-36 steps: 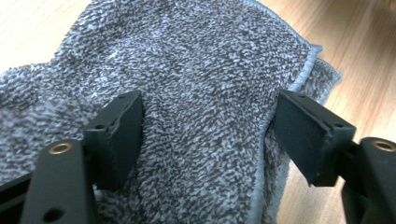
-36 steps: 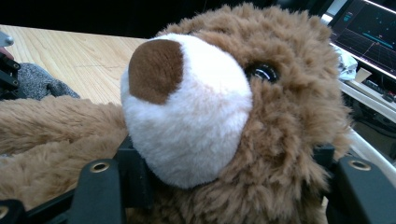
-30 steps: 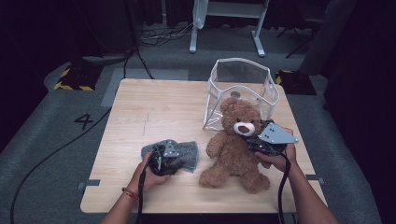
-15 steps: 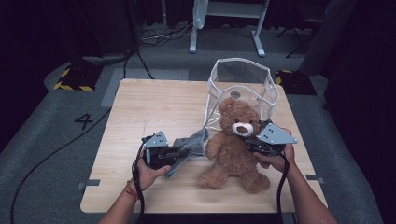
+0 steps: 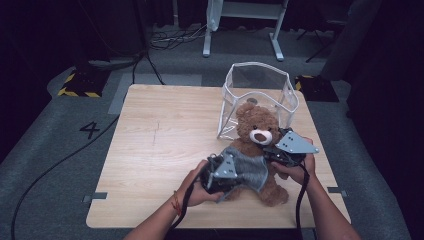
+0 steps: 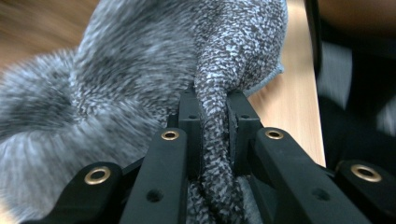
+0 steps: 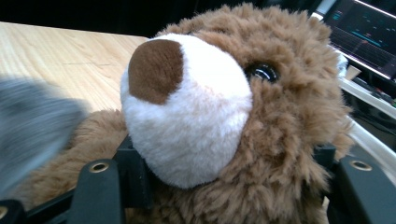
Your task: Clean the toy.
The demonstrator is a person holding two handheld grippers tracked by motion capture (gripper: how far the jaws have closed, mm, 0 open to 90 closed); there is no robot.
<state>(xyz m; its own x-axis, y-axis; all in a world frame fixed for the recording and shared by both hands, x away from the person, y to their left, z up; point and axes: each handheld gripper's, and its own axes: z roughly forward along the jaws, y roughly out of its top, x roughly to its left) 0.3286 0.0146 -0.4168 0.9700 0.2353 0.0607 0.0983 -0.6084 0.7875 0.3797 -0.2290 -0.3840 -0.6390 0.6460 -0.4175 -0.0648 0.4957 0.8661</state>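
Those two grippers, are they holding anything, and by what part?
The left gripper pinches a bunched fold of the grey knit cloth. The right gripper clasps the teddy bear at the neck, under its muzzle.

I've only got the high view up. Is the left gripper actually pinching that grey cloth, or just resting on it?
Observer: Pinching. In the left gripper view the left gripper has its fingers shut on a fold of the grey cloth.
Operator: And the right one on the bear?
Observer: In the right gripper view the right gripper clasps the teddy bear beneath its head, at the neck.
Operator: Which way does the bear face?
Observer: Its muzzle points toward the cloth's side.
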